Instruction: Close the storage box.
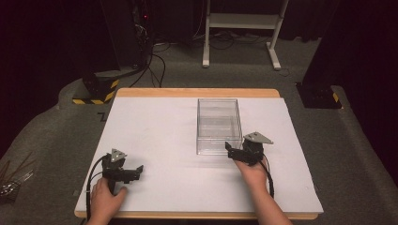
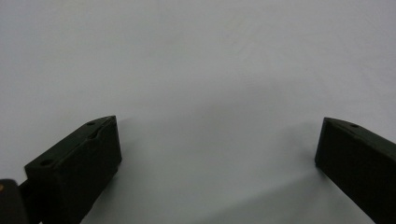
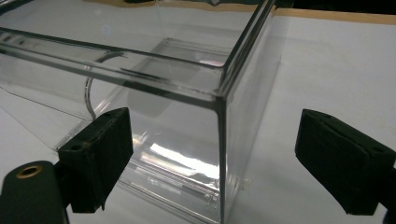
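Table (image 1: 155, 131): white sheet over a wood-edged top, grey carpet around it. No readable writing or labels on anything; a dark mark sits at the sheet's far-left corner, too small to read.

Clear plastic box (image 1: 218, 125): open-topped, rectangular, stands upright on the sheet right of centre, toward the far edge. Long side runs away from the person. Empty as far as the high view shows. No brand or print visible on its walls.

Right gripper (image 1: 233, 151): at the box's near-right corner, held in the person's right hand (image 1: 253, 171). In the right gripper view (image 3: 215, 158) the jaws are spread wide, the box's near vertical corner edge (image 3: 219, 154) sits between them, one jaw in front of the near wall, the other out to the side wall's side. Whether either jaw touches the plastic can't be told. Nothing gripped.

Left gripper (image 1: 136, 172): near-left part of the sheet, well apart from the box, held in the left hand (image 1: 105, 197). Left gripper view (image 2: 217, 149): jaws released, wide apart, bare white sheet between them.
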`<state>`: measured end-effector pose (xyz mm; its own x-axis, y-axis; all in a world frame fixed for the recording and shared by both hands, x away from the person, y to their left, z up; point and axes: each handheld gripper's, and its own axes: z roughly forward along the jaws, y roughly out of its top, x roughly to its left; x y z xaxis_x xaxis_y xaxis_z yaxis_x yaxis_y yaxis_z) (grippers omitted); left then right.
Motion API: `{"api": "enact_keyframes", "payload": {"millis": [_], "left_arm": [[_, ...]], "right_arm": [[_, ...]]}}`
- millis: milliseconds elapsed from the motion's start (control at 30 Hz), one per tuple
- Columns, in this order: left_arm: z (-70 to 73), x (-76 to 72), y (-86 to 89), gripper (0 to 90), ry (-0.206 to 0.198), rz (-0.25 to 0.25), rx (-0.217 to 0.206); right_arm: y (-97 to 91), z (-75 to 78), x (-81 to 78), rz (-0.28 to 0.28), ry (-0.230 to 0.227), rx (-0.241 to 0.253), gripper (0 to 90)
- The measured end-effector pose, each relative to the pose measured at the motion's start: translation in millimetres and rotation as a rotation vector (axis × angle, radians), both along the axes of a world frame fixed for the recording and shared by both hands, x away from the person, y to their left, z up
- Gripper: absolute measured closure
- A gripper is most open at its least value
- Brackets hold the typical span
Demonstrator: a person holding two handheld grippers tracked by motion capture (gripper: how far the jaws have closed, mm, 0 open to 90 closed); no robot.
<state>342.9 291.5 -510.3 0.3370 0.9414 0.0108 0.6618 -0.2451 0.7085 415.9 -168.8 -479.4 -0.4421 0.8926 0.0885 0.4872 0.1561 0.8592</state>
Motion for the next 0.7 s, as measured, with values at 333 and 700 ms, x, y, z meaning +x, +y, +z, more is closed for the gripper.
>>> {"api": "enact_keyframes", "payload": {"millis": [333, 700], "left_arm": [[0.0, -0.1, 0.0, 0.5, 0.0, 0.0, 0.0], [-0.2, -0.1, -0.2, 0.5, -0.002, 0.002, -0.002]], "right_arm": [[0.7, 0.2, 6.0, -0.014, 0.007, 0.008, 11.4], [-0.5, 3.6, -1.5, 0.005, 0.006, 0.006, 14.7]]}}
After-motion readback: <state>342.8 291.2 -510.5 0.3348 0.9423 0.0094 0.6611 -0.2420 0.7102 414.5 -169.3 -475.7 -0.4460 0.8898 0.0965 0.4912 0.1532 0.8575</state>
